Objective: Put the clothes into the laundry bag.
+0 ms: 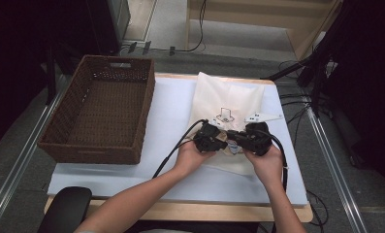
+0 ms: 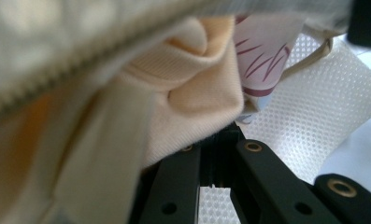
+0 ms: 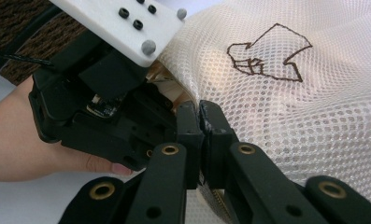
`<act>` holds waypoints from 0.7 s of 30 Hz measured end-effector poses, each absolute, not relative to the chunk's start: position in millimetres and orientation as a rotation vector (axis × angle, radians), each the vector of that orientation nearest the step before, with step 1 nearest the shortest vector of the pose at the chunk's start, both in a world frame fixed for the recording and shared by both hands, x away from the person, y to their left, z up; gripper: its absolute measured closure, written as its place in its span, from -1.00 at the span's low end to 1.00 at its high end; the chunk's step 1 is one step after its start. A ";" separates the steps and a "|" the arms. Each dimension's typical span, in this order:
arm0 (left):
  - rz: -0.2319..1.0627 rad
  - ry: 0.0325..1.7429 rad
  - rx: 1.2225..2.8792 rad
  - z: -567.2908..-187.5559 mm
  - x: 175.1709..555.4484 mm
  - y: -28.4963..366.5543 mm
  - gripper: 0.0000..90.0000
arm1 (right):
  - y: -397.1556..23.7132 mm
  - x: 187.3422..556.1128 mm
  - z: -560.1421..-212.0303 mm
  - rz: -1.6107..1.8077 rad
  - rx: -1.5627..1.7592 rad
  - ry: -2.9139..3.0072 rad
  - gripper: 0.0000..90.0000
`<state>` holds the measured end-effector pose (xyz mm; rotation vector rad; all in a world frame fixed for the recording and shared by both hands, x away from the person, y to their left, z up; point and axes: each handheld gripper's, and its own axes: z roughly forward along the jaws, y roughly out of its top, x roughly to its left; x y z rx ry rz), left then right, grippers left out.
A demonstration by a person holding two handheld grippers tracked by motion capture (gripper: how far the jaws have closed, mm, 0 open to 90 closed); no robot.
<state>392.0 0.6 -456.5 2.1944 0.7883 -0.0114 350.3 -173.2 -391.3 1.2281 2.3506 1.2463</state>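
Observation:
A white mesh bag (image 1: 224, 97) with a dark stitched mark (image 3: 267, 56) lies on the white-covered table. Both hands meet at its near edge. My right gripper (image 3: 201, 112) is shut on the bag's mesh edge (image 3: 290, 121), with a zip showing just below the jaws. My left gripper (image 2: 220, 135) is shut too, and a cream knitted garment (image 2: 192, 93) drapes over its tips at the bag's mouth. A zip band crosses the top of the left gripper view, and a white cloth with red lines (image 2: 262, 51) lies behind. From above, the left gripper (image 1: 223, 140) and right gripper (image 1: 234, 140) almost touch.
An empty brown wicker basket (image 1: 90, 150) stands on the table's left half. A white tag (image 1: 263, 117) lies on the bag's right side. The white cover (image 1: 170, 121) is bare between basket and bag. Cables run along the floor beyond the table and to its right.

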 end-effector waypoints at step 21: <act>0.025 0.779 2.229 -449.8 401.3 5.1 0.97 | -172.6 351.6 -392.9 1.236 1.238 2.359 0.98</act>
